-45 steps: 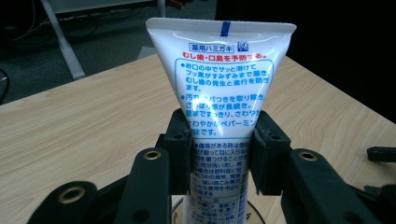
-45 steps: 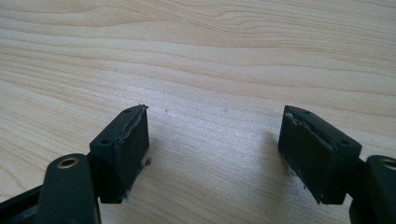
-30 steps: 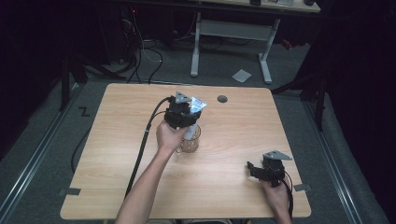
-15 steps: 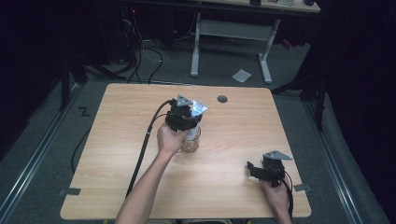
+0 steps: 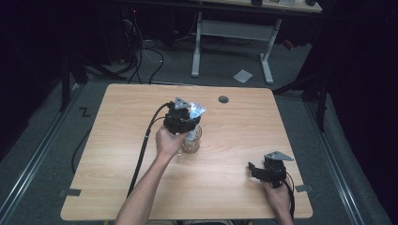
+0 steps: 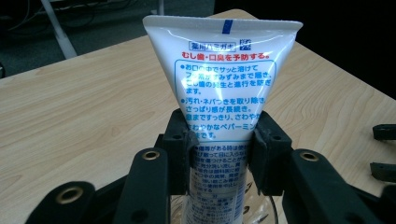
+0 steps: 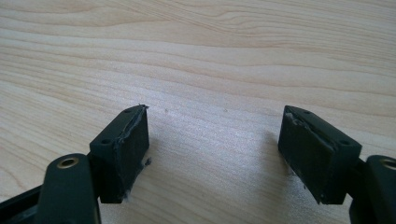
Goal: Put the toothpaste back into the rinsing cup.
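Toothpaste tube: one white tube (image 6: 224, 93) with blue and red Japanese print, standing upright, crimped end up, its lower end inside a clear glass cup (image 5: 191, 140) near the middle of the table (image 5: 117, 140).
Left gripper: the left gripper (image 6: 223, 142) pinches the tube about halfway up, one black jaw pressed on each side; in the high view it sits directly above the cup.
Right gripper: the right gripper (image 7: 215, 144) is spread wide with nothing between its jaws, low over bare wood at the near right of the table, well apart from the tube.
Count: one tube, one cup, two grippers, one dark round grommet (image 5: 223, 99) at the far edge.
Left gripper view: the printed text on the tube and the cup's rim below the jaws.
High view: the left hand (image 5: 168, 140), both forearms and the cable running off the near left.
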`<state>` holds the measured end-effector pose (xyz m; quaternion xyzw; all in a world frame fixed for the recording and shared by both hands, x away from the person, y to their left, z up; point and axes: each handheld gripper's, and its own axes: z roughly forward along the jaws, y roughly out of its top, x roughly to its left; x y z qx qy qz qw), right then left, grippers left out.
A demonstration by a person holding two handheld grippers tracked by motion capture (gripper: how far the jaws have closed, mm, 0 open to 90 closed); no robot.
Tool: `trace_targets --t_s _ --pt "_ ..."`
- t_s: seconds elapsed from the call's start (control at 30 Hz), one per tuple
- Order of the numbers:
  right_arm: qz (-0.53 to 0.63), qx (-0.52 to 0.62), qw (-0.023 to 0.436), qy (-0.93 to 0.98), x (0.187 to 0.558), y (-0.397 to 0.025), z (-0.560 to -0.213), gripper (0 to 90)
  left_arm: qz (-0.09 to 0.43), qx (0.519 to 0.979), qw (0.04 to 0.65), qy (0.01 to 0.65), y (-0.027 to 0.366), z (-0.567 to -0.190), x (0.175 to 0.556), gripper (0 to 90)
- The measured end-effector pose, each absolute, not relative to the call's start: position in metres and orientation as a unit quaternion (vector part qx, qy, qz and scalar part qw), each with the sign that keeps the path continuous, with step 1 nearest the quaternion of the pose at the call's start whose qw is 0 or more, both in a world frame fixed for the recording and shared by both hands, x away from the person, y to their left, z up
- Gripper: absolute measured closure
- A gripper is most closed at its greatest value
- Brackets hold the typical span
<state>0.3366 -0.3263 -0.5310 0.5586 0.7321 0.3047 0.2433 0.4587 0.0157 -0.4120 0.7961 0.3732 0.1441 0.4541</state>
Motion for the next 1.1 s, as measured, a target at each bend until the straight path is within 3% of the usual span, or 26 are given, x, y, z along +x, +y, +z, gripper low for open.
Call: trace_targets --t_s 1.1 --pt "0.305 0.558 0.243 0.732 0.337 -0.326 -0.531 24.5 0.146 0.805 0.442 0.367 0.011 -0.430 0.455 63.6"
